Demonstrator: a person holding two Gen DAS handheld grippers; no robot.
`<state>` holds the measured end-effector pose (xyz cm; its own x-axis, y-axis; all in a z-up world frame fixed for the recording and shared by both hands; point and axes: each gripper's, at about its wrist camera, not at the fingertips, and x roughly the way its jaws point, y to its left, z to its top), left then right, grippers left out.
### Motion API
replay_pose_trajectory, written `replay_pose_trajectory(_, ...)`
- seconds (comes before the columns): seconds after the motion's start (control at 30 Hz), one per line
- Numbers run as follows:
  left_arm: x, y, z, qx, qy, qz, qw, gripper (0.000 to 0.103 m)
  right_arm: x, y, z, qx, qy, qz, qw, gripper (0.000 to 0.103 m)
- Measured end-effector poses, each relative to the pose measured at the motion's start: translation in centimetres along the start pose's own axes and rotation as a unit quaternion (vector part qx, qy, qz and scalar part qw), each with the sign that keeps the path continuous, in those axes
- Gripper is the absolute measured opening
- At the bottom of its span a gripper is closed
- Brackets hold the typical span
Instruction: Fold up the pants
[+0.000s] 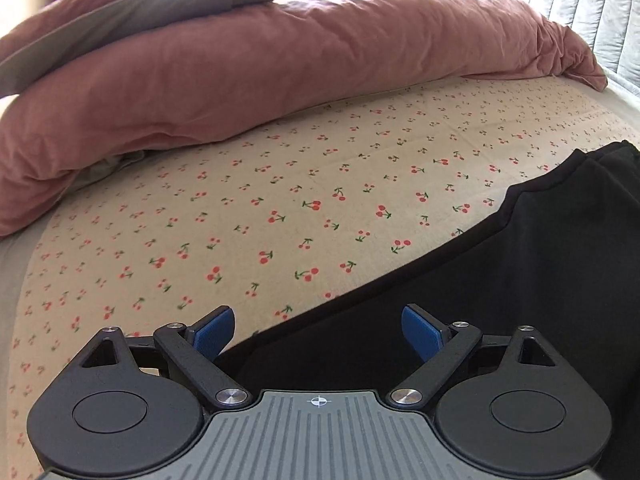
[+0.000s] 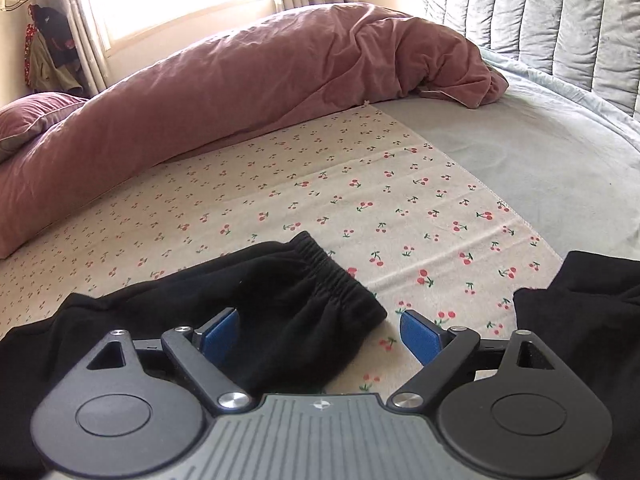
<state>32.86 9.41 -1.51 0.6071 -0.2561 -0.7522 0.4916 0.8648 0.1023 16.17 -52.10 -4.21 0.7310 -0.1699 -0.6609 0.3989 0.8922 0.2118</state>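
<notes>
- The black pants [image 2: 288, 304] lie flat on the cherry-print sheet [image 2: 400, 216] that covers the near part of the bed — a good, even bed surface for folding. In the right wrist view the elastic waistband [image 2: 332, 276] is gathered and points toward the middle of the sheet; more black cloth [image 2: 580, 320] lies toward the right, near the sheet's edge, and I cannot tell whether it belongs to the same garment.
- In the left wrist view the pants [image 1: 520, 280] fill the lower right, their long straight edge running diagonally across the sheet [image 1: 280, 208].
- The left tongs [image 1: 318, 332] are released, blue pads spread wide with nothing gripped; they hover over the fabric's edge, probably to take a fresh hold there.
- The right tongs [image 2: 318, 334] are likewise spread and grasp nothing — the waistband end sits just ahead between the pads, untouched.
- Judging by the layout, a fold has been laid and the next grip is being chosen.
- A pink duvet [image 2: 240, 80] is bunched along the bed's far edge, with a pillow [image 1: 140, 4] on it, which keeps the folding area free.
</notes>
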Motion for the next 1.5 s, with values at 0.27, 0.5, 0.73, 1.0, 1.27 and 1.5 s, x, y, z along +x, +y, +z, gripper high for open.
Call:
replay_pose_trajectory(0.27, 4.2, -0.2, 1.1, -0.003, 0.046, -0.058, 0.9973, 0.036, 5.5, 0.0, 0.4, -0.018, 0.013, -0.013, 1.000, 0.075)
replay_pose_trajectory(0.5, 3.4, -2.8, 0.7, 0.000, 0.012, -0.007, 0.9999, 0.001, 5.0, 1.6, -0.1, -0.056, -0.025, -0.024, 0.998, 0.022)
replay_pose_trajectory(0.73, 0.0, -1.7, 1.0, -0.043, -0.084, 0.047, 0.9944, 0.000, 2.3, 0.8, 0.8, -0.071, -0.080, -0.034, 0.994, 0.014)
replay_pose_trajectory(1.0, 0.5, -0.7, 2.9, -0.078, -0.126, 0.087, 0.9851, 0.000, 2.8, 1.7, 2.2, -0.089, -0.126, -0.035, 0.987, 0.005)
replay_pose_trajectory(1.27, 4.0, -1.4, 1.7, -0.069, -0.068, 0.104, 0.9898, 0.017, 6.1, 0.4, 2.3, -0.036, -0.068, -0.044, 0.996, 0.050)
replay_pose_trajectory(1.5, -2.2, -4.6, 0.6, -0.061, -0.072, 0.024, 0.9952, 0.056, 4.1, -3.8, 1.4, 0.079, -0.016, -0.004, 0.997, 0.039)
